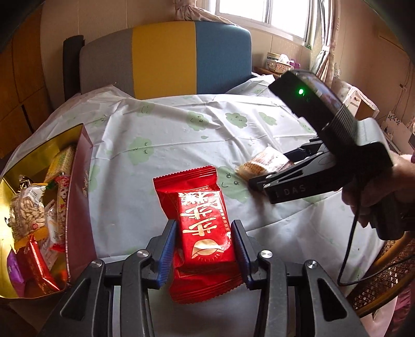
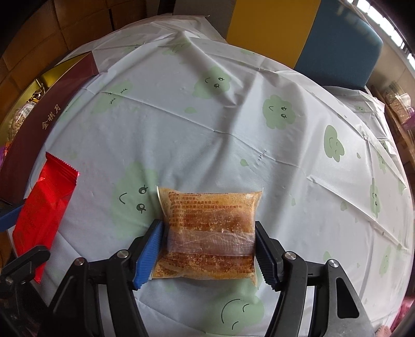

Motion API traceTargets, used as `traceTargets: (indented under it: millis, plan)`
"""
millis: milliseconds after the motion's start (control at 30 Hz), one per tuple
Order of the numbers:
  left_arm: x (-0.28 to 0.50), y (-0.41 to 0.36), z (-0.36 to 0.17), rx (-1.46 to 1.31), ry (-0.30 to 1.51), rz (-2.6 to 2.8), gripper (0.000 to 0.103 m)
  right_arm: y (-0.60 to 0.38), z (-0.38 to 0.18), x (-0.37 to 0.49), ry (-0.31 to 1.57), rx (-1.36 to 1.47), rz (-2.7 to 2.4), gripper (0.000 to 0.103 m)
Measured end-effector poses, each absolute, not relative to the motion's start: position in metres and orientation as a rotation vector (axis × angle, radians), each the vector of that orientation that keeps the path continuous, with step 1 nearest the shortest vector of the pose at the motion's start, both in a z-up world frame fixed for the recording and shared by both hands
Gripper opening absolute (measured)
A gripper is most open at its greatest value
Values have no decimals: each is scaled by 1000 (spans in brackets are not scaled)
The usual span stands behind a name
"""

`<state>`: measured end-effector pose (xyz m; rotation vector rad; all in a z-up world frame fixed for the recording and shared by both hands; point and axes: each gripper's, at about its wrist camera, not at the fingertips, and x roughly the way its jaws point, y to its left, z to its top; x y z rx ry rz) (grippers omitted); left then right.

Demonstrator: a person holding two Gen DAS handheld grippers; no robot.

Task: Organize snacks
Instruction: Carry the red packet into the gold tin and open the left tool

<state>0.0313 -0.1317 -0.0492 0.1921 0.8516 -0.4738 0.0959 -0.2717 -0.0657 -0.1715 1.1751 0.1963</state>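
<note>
box: dark red gift box (image 1: 79, 197) at far left of tabletop, gold lining, open top; holds mixed wrapped snacks (image 1: 31, 212). Seen also in the right wrist view (image 2: 39, 124) at left edge.
left gripper: left gripper (image 1: 205, 252) closed down on the red packet, blue pads (image 1: 166, 248) pressing both long sides.
red packet: red packet (image 1: 199, 233) with gold print, held between the left gripper's fingers, just right of the box, over the tabletop; far end points away from camera. In the right wrist view it shows at left (image 2: 44, 207), beside the box wall.
tabletop: tabletop (image 1: 181, 129) covered by white cloth with green smiling cloud prints.
right gripper: right gripper (image 2: 210, 251) narrowed onto the orange packet, pads touching its left and right edges; in the left wrist view it comes in from the right (image 1: 275, 178), held by a hand (image 1: 384, 181).
orange packet: clear packet of orange-brown crumbly snack (image 2: 210, 228), flat on the cloth, right of the red packet, apart from it.
background: grey, yellow and blue headboard-like panel (image 1: 166, 57) behind tabletop; window (image 1: 264, 13) upper right.
</note>
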Motion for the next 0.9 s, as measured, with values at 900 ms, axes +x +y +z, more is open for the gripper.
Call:
traceTargets:
  millis: [900]
  plan:
    - [66,41,28,-174,811,-233,42,-270,-63,92,1147,-213,193,68]
